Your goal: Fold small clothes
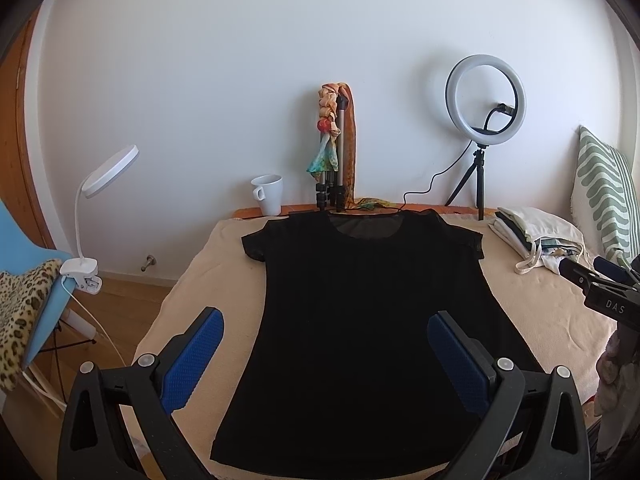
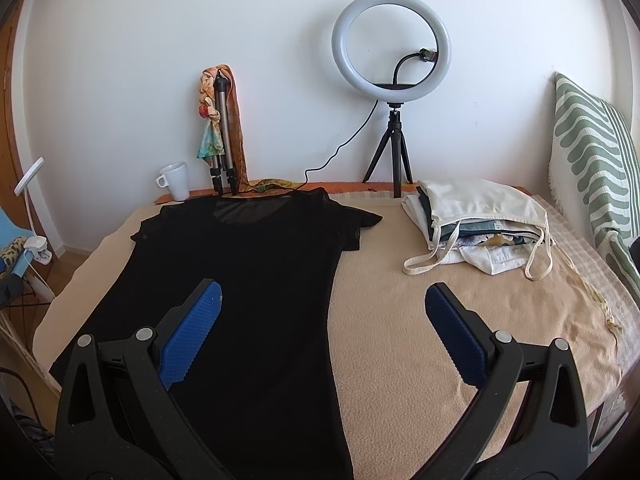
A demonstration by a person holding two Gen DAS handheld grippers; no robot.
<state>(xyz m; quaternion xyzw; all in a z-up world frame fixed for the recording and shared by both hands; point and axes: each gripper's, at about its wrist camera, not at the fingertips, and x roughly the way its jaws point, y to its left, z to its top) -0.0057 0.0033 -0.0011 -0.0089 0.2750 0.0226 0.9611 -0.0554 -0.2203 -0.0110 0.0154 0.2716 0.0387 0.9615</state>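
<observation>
A black short-sleeved top lies flat and spread out on a beige blanket, neck toward the wall. It also shows in the right wrist view. My left gripper is open and empty, hovering over the top's lower half. My right gripper is open and empty, hovering over the top's right side edge and the blanket. The right gripper's body also shows at the right edge of the left wrist view.
A cloth bag of folded clothes lies at the back right, beside a striped cushion. A ring light on a tripod, a folded tripod with a scarf and a white mug stand along the wall. A clip lamp and blue chair are left.
</observation>
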